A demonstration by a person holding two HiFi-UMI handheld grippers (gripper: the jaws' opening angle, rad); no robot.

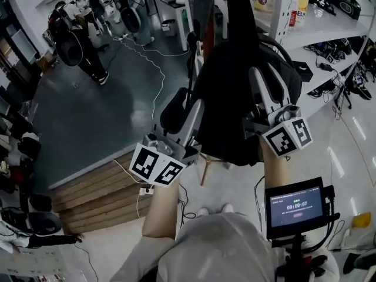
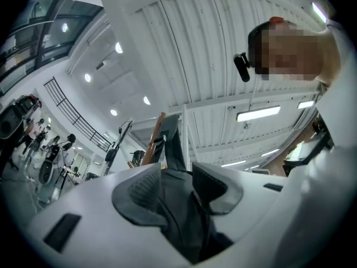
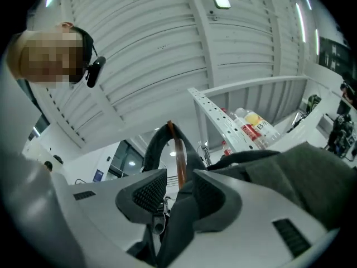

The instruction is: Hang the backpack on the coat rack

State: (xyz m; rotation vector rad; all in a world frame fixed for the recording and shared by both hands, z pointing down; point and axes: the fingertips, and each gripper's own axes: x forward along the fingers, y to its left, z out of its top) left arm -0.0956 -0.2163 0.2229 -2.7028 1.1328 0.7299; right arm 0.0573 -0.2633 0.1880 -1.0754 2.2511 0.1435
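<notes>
Over on the far left a few people (image 1: 91,60) stand on the grey floor (image 1: 117,98), well away, and a stepped wooden platform (image 1: 94,190) lies nearer. Next comes the left hand-held gripper (image 2: 177,180), raised and angled upward at the bag. Its jaws stand wide, and a black strap (image 2: 174,141) lies loosely in the gap between the pads without being pinched. The black backpack (image 1: 235,93) hangs clear of the floor in the middle of the scene, up against the wooden coat rack (image 3: 177,161), with one gripper at each side of it. Seen from the right gripper, a dark loop (image 3: 156,147) of the bag arches over the tip of the wooden pole. The right hand-held gripper (image 3: 179,188) is also lifted to the bag with its jaws apart. More black webbing runs up between them, close to one pad and clear of the other, so it grips nothing. Just behind stands white metal shelving (image 1: 329,25) with bottles (image 1: 298,4) on an upper level. Low on the right a small monitor (image 1: 296,207) glows on its mount.
</notes>
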